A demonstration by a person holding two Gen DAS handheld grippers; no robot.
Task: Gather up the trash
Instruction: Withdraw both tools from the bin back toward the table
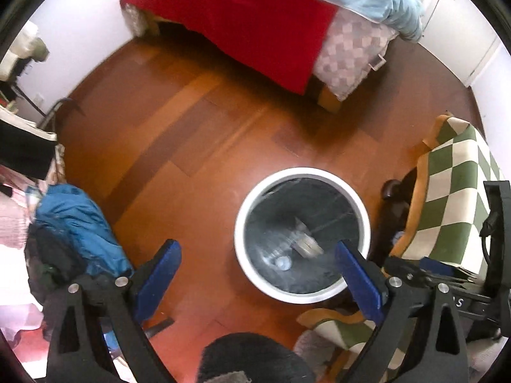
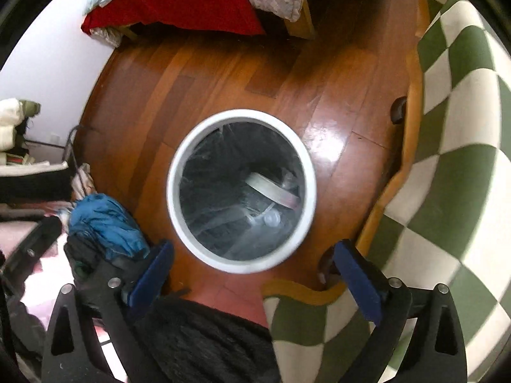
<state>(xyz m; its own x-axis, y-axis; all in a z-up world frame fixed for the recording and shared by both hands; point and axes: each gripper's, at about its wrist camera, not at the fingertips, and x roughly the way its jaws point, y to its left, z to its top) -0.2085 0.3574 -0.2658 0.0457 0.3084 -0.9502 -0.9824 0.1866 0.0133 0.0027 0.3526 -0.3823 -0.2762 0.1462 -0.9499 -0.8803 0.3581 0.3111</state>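
Note:
A round white trash bin point(image 1: 242, 220) point(image 2: 174, 188) with a dark liner stands on the wooden floor below both grippers. Inside it lie a clear plastic bottle point(image 1: 282, 260) point(image 2: 270, 218) and pale flat packaging point(image 1: 305, 242) point(image 2: 271, 188). My left gripper point(image 1: 257, 255) hovers open above the bin's near left side, nothing between its blue pads point(image 1: 359, 279). My right gripper point(image 2: 252, 255) hangs open over the bin's near rim, also empty. The right gripper's black frame point(image 1: 498, 223) shows at the right edge of the left wrist view.
A green-and-white checked blanket point(image 1: 453, 188) point(image 2: 453, 146) covers a seat right of the bin. A bed with a red cover point(image 1: 255, 28) point(image 2: 179, 0) stands at the far side. Blue cloth point(image 1: 76, 223) point(image 2: 105, 223) and clutter lie at the left. A dark furry thing point(image 1: 249, 360) point(image 2: 204, 344) sits below.

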